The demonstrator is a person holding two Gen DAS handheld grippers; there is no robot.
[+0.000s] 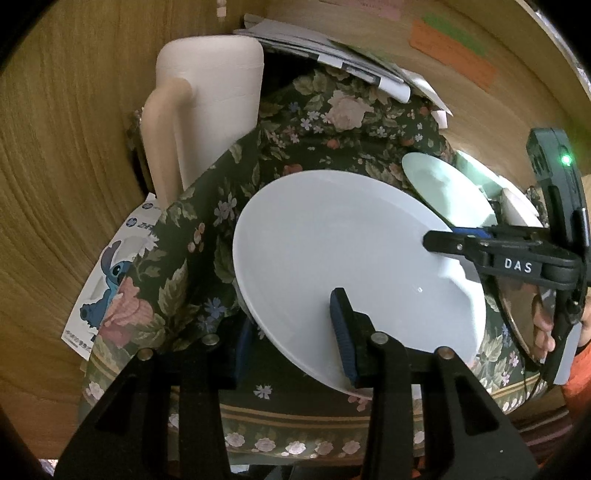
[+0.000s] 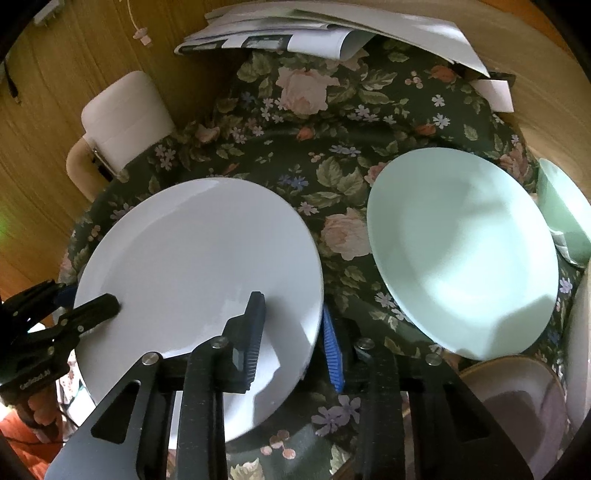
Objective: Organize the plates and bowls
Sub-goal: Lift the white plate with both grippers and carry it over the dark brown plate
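A large white plate [image 1: 332, 251] [image 2: 192, 258] lies over the floral tablecloth [image 2: 332, 122], and both grippers hold it by the rim. My left gripper [image 1: 291, 343] is shut on its near edge, one finger on top and the other underneath. It shows in the right wrist view as the left gripper [image 2: 92, 306] at the plate's left rim. My right gripper [image 2: 293, 343] is shut on the opposite edge, with a black finger above and a blue pad beside the rim. From the left wrist view this right gripper [image 1: 443, 242] reaches in from the right. A pale green plate [image 2: 461, 251] [image 1: 443, 188] lies to the right.
A green bowl [image 2: 565, 214] sits at the far right, and a beige dish [image 2: 517, 406] at the near right. Papers [image 2: 314, 33] are piled at the table's back edge. A white chair [image 1: 210, 103] stands at the left. A cartoon leaflet [image 1: 107, 273] pokes out under the cloth.
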